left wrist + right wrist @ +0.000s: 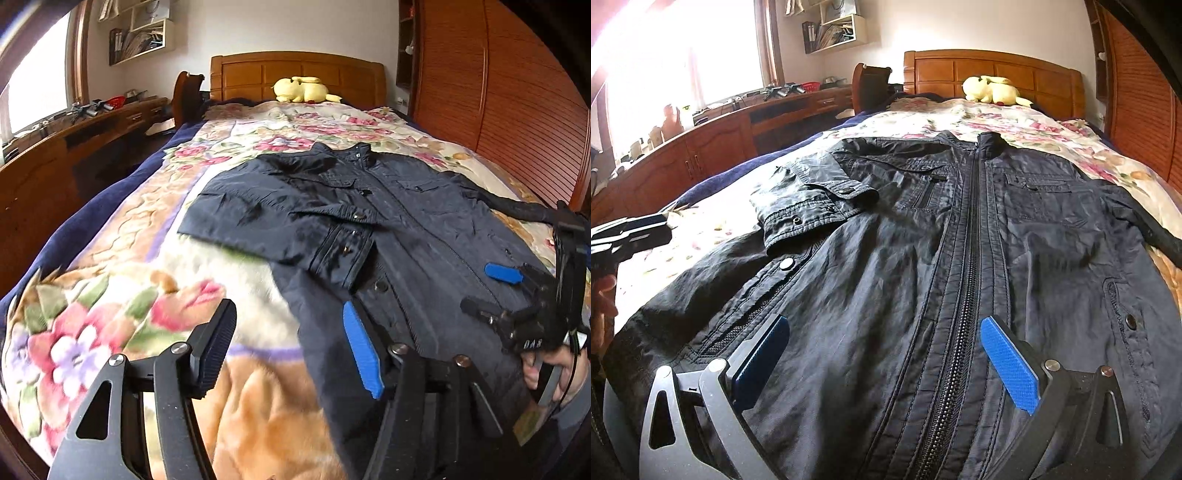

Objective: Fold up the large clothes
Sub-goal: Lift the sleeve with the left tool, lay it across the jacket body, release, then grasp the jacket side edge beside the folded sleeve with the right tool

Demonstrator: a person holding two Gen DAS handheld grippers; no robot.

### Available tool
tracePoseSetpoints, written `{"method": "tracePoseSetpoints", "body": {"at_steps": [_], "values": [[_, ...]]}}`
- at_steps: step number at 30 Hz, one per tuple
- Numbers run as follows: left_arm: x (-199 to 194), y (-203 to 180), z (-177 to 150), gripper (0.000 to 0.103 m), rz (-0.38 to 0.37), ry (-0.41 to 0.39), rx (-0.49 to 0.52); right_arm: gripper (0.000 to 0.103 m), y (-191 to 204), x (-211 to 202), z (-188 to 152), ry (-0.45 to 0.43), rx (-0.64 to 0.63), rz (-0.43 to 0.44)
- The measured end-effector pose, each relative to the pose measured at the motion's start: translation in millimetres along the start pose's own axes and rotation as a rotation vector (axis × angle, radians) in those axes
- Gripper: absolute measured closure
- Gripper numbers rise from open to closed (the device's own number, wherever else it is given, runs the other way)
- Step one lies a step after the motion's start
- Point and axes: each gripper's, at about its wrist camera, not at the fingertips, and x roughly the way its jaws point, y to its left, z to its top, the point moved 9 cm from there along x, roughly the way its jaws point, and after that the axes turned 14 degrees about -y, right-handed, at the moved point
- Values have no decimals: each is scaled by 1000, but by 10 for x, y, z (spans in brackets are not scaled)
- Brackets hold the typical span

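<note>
A dark navy jacket lies front up and zipped on the floral blanket. One sleeve is folded across its chest; the other sleeve trails off to the right. My left gripper stands open at the jacket's lower left edge, its blue pad over the hem and its black pad over the blanket, gripping nothing. My right gripper is open wide over the lower front, straddling the zipper without pinching cloth. It also shows in the left wrist view as the right gripper, held by a hand.
A yellow plush toy lies by the wooden headboard. A slatted wooden wardrobe runs along the right of the bed. A long wooden desk with clutter stands left under the window. The left gripper shows at the far left.
</note>
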Motion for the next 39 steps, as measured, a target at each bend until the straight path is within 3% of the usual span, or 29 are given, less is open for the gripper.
{"method": "tracePoseSetpoints", "body": {"at_steps": [9,15,19,23,29,33,39], "values": [[-129,140,-196,41,22,-6,-40,0,66,12,94,48,-36,26],[-172,242,-298,41,22,2,-67,0,49,-67,700,-37,-80,20],[-232,321,-298,41,26,-8,-70,0,82,170,991,-39,-135,27],[-282,389,-288,41,30,-17,-81,3,146,636,1033,37,-167,61],[-331,482,-333,41,38,-17,-87,21,190,1319,789,181,-173,100],[-335,520,-369,41,44,-8,-86,33,200,1608,765,225,-126,135],[-330,510,-384,41,47,-2,-87,80,251,1633,773,221,-129,201]]}}
